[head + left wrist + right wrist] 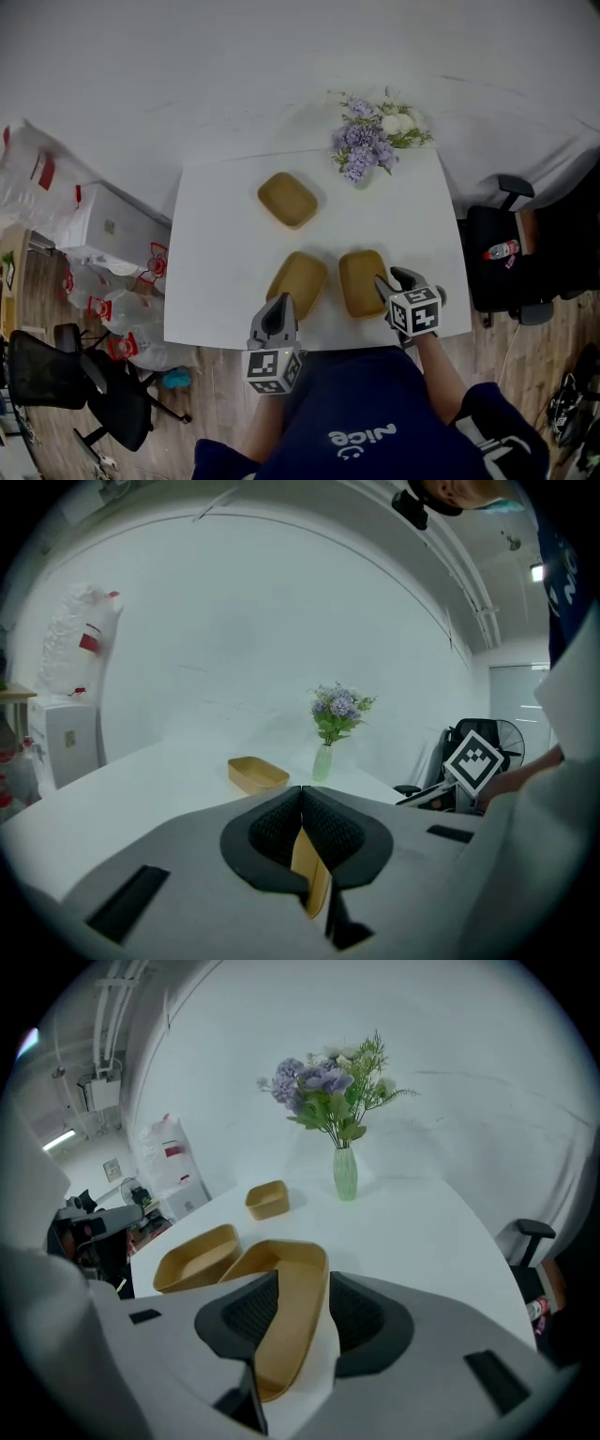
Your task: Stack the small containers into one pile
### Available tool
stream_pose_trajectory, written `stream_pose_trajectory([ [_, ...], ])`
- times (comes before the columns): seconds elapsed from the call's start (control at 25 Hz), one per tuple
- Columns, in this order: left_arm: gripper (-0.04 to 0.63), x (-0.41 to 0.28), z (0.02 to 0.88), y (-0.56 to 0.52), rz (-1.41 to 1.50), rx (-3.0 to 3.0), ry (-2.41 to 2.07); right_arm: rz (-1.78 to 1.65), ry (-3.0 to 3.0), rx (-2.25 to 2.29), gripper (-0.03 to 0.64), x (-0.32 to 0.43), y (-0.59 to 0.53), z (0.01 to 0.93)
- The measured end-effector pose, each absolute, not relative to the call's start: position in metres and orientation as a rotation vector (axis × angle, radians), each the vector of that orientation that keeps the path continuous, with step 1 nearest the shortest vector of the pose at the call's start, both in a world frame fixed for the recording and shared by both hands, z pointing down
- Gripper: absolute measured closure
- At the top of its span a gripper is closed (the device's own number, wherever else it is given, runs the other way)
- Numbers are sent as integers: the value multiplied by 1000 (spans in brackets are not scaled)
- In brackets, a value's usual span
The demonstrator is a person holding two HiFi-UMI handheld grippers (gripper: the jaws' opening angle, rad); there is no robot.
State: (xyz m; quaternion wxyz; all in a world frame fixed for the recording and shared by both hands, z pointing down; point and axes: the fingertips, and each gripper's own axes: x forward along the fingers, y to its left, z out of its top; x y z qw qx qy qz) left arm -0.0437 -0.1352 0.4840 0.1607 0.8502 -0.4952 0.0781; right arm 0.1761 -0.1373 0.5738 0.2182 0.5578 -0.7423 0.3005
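Vase of flowers point(367, 148) beyond far container point(288, 199), office chair point(499, 255) beside table point(220, 281).

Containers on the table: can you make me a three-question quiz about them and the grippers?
1. How many tan containers sit on the white table?
2. True or false: the right gripper has open jaws around the right container wall.
3. The left gripper is: A) empty; B) shut on the middle container; C) holding a vase.
Key: 1) three; 2) true; 3) B.
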Motion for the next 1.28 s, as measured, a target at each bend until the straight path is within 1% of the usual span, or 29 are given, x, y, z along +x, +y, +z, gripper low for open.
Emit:
stream_pose_trajectory([
  [0.36, 577, -54, 490, -132, 230, 2379, -1478, 949, -1952, 1471, 445, 185, -147, 607],
  [0.56, 577, -53, 492, -133, 233, 2365, -1493, 971, -1922, 1451, 490, 187, -147, 616],
  [0.64, 575, -52, 494, -134, 236, 2359, -1502, 974, -1916, 1458, 525, 188, -149, 616],
  [0.72, 575, -53, 495, -133, 240, 2350, -1511, 974, -1914, 1467, 545, 188, -150, 615],
  [1.28, 575, -62, 495, -136, 224, 2303, -1568, 1029, -1935, 1524, 560, 197, -155, 604],
])
